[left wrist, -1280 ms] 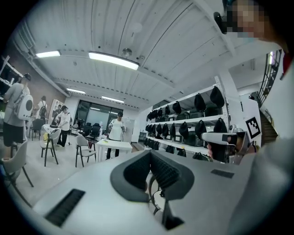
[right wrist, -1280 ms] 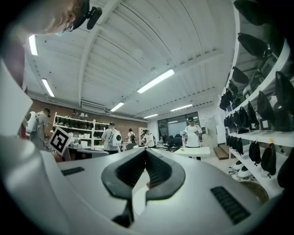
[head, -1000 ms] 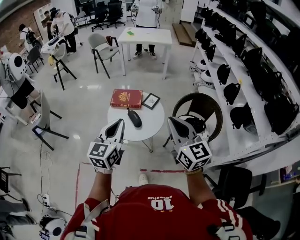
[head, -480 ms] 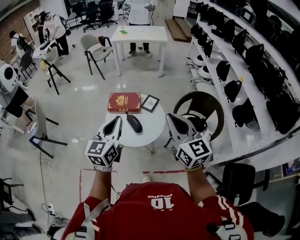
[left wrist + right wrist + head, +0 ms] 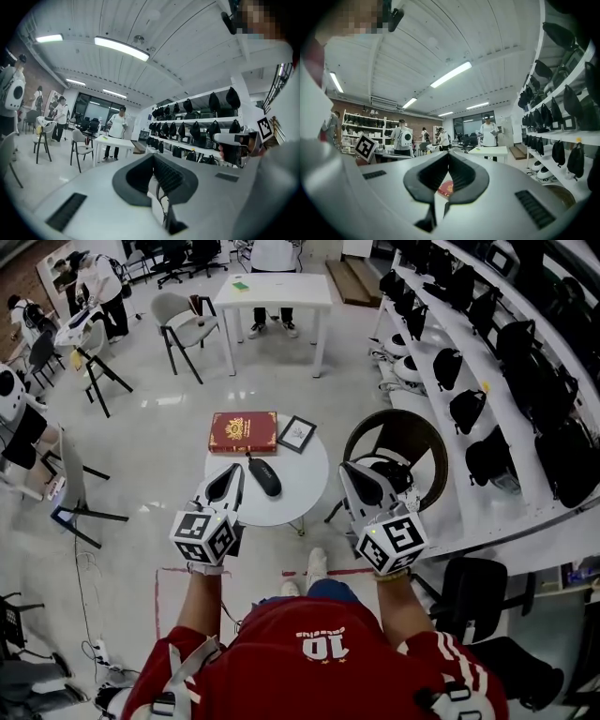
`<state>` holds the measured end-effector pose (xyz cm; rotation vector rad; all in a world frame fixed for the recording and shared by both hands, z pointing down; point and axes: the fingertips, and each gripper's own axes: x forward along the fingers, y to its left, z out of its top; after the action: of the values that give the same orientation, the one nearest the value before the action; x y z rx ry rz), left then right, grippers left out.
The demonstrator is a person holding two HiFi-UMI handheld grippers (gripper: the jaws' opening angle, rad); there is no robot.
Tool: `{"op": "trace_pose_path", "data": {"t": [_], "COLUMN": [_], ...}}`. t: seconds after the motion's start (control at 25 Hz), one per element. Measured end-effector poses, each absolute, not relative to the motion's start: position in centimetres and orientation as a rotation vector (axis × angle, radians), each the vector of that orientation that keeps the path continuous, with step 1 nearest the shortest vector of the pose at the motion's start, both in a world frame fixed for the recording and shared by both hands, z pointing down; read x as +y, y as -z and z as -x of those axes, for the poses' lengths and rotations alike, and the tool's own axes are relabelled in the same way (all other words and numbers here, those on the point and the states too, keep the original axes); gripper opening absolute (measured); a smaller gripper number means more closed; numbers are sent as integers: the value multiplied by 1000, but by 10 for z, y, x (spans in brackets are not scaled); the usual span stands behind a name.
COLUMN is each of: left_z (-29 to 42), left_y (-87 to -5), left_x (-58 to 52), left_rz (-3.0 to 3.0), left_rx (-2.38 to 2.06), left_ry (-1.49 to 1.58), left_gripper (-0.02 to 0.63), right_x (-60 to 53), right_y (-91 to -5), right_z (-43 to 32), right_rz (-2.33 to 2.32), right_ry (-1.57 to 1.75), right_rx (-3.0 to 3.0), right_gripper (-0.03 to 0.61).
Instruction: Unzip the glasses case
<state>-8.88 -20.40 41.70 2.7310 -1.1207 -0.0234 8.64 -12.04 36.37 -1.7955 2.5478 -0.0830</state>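
Observation:
The black oval glasses case [image 5: 265, 474] lies closed on the small round white table [image 5: 291, 504], near its middle. My left gripper [image 5: 236, 470] hangs shut above the table's left edge, just left of the case and apart from it. My right gripper [image 5: 349, 468] is shut too, off the table's right edge, with nothing in it. In the left gripper view the jaws [image 5: 153, 157] meet with nothing between them. The right gripper [image 5: 449, 154] view shows its jaws closed, with the red book [image 5: 445, 189] below them. The case does not show in either gripper view.
A red book [image 5: 243, 431] and a small framed picture [image 5: 296, 433] lie at the table's far side. A dark round chair [image 5: 398, 451] stands right of the table. Shelves of black bags [image 5: 487, 362] run along the right. A white table [image 5: 272, 292], chairs and several people are farther off.
The person has stepped toward the round table, carrying both shut grippers forward and slightly lower. A shoe now shows below the table. The case has not moved.

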Motion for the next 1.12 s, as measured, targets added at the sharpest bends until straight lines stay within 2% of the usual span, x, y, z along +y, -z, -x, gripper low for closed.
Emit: {"op": "trace_pose_path", "data": {"t": [0.6,0.96,1.12], "left_z": [98,82,69], "left_y": [-420,-438,-462], "left_x": [-221,-230,-234], "left_rz": [-2734,-2742,-2725], "left_rx": [-1203,-1099,-1060], "left_ry": [-9,-50,-122], "left_gripper": [14,227,265], "right_x": [-153,-157,-160], "right_y": [-365,-374,-382], "right_z": [-74,-68,-67], "right_rz": [1679,1669,1667], "right_ry": [83,104,121], "right_rx": [2595,2619,2638], "right_gripper": [15,15,15]}}
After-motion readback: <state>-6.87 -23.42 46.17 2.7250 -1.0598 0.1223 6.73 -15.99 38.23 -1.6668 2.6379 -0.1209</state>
